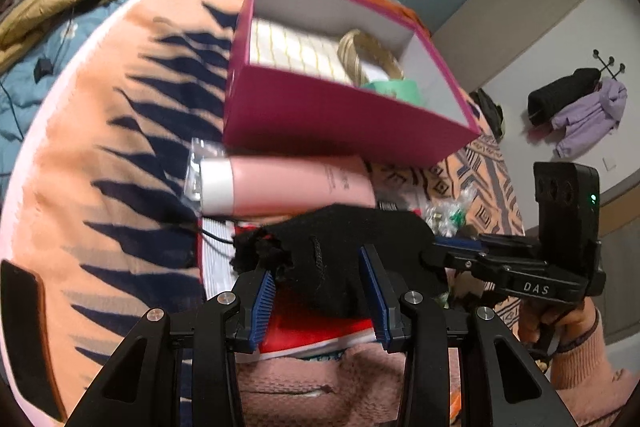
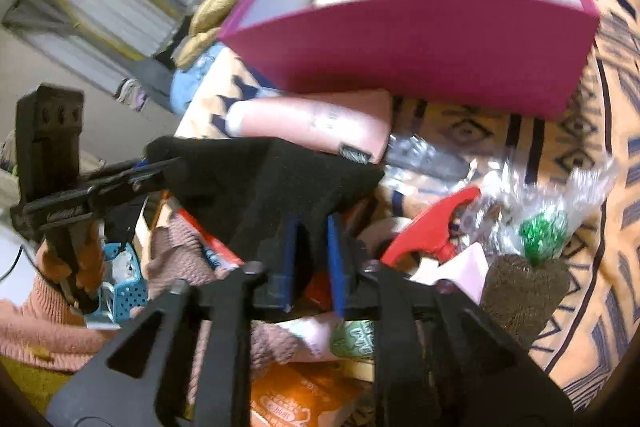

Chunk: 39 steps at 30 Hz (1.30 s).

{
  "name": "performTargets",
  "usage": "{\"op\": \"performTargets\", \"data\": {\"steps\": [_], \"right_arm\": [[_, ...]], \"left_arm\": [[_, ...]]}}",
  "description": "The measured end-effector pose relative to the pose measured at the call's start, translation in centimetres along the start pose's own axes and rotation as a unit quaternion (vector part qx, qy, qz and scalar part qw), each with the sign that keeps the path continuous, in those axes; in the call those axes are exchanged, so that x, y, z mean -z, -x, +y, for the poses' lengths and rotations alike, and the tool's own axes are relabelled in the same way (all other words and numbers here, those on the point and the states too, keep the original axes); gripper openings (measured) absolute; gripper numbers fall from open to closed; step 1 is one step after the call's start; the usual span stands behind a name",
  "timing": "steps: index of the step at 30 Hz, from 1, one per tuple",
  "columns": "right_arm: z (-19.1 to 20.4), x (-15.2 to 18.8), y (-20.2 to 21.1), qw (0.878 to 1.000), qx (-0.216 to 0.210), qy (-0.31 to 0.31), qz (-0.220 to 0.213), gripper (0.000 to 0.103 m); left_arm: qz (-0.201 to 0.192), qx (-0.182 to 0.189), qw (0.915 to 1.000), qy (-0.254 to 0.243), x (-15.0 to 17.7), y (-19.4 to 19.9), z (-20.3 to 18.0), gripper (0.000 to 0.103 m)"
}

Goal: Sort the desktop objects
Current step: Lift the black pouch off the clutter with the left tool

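Note:
A black cloth pouch (image 1: 344, 239) hangs over the clutter, held at both ends. My left gripper (image 1: 320, 297) is shut on the pouch's bulk, its blue pads (image 1: 262, 303) pressing each side. My right gripper (image 2: 312, 259) is shut on the other end of the pouch (image 2: 260, 183). In the left wrist view the right gripper (image 1: 440, 247) comes in from the right. In the right wrist view the left gripper (image 2: 160, 167) comes in from the left. Behind stands an open magenta box (image 1: 340, 119) (image 2: 420, 47) holding a striped cloth, a rope ring and a green roll.
A pink tube (image 1: 288, 187) (image 2: 316, 123) lies against the box's front wall. A red book (image 1: 320, 331) sits under the pouch. A red-handled tool (image 2: 432, 223), a plastic bag with something green (image 2: 544, 231), a brown felt piece (image 2: 520, 291) and an orange packet (image 2: 296, 399) crowd the patterned blanket (image 1: 100, 147).

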State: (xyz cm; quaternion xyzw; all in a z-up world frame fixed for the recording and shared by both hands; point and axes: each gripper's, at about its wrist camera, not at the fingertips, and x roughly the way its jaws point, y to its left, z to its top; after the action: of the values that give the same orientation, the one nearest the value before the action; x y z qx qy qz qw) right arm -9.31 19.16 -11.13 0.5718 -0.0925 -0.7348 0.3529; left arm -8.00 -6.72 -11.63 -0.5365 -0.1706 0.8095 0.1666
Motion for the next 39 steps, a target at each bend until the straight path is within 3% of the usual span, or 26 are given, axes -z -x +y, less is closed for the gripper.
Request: {"op": "performTargets", "data": {"steps": [6,7,9,13,15,39], "right_arm": [[-0.6,-0.3,-1.5,1.0,0.008,-0.012,0.008,0.042],[-0.5,-0.3,-1.6,1.0,0.011,-0.007,0.008,0.039],[-0.2,-0.3,-1.7,1.0,0.019,0.005,0.008,0.02],[0.2,-0.3,-1.2,0.999,0.029,0.022,0.0,0.013],[0.4,-0.3,-0.7,0.999,0.032,0.027,-0.007,0.013],[3.7,-0.7,6.3,0.992,0.041,0.091,-0.08,0.013]], "left_arm": [[0.017,0.002,0.9997,0.018,-0.1,-1.5,1.0,0.043],[0.017,0.001,0.9997,0.019,-0.2,-1.6,1.1,0.043],[0.015,-0.002,0.9997,0.017,-0.3,-1.7,1.0,0.042],[0.007,-0.008,0.9999,0.0,-0.3,-1.4,0.0,0.039],[0.004,-0.01,0.9999,-0.01,-0.3,-1.1,-0.6,0.03],[-0.053,0.002,0.9948,-0.087,-1.8,3.8,-5.8,0.03]]}}
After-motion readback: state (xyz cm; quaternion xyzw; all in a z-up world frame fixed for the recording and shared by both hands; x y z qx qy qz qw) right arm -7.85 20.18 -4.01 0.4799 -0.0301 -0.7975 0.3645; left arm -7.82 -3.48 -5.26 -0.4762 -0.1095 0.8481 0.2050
